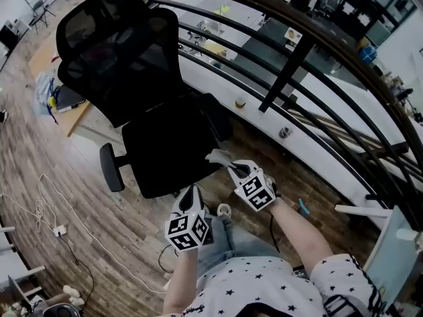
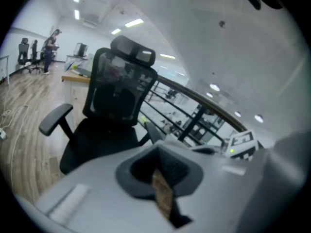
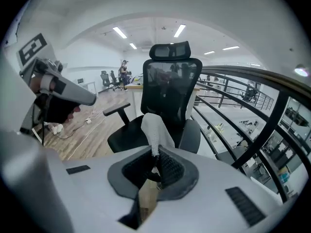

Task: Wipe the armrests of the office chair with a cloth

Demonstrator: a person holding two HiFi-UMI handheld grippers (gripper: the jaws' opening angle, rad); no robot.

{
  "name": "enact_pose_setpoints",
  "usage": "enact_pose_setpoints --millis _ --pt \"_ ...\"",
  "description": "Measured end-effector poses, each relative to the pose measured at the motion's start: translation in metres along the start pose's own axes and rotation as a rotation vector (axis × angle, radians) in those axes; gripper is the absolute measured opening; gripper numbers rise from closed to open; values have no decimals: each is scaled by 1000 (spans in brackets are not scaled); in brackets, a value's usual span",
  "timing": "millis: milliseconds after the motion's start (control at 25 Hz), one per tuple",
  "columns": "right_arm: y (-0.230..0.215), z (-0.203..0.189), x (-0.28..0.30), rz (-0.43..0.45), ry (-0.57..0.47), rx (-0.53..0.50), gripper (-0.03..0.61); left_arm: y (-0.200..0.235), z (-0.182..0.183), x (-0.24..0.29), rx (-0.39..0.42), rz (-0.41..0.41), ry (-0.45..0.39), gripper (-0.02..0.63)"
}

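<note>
A black mesh-backed office chair (image 1: 142,104) stands in front of me, with its left armrest (image 1: 110,167) and right armrest (image 1: 215,115) both bare. My right gripper (image 1: 232,169) is shut on a white cloth (image 1: 217,156) and hovers over the seat's front right corner. In the right gripper view the cloth (image 3: 155,129) sticks up from the shut jaws of the right gripper (image 3: 156,154), with the chair (image 3: 167,93) behind it. My left gripper (image 1: 192,191) is just short of the seat's front edge. The left gripper view shows the left gripper (image 2: 159,152) shut with nothing in it, and the chair's armrest (image 2: 54,118) further off to the left.
A curved black railing (image 1: 291,65) runs close behind and to the right of the chair. White cables and a plug (image 1: 58,230) lie on the wooden floor at the left. A wooden desk (image 1: 71,114) stands behind the chair's left side. A person (image 2: 51,45) stands far across the room.
</note>
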State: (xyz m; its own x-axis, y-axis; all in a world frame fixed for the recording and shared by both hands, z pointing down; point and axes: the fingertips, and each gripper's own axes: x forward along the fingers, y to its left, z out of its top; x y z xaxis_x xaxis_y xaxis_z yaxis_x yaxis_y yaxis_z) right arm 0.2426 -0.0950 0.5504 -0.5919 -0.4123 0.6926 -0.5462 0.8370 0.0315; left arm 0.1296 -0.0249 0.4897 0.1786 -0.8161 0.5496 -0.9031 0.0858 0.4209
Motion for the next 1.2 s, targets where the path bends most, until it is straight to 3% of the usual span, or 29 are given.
enact_pose_setpoints --millis 440,1200 --pt "49 37 -66 -12 -176 122 28 -1 12 -35 44 -12 -39 6" --pt "163 79 -145 -79 -353 108 28 30 13 -145 90 -58 -118 6"
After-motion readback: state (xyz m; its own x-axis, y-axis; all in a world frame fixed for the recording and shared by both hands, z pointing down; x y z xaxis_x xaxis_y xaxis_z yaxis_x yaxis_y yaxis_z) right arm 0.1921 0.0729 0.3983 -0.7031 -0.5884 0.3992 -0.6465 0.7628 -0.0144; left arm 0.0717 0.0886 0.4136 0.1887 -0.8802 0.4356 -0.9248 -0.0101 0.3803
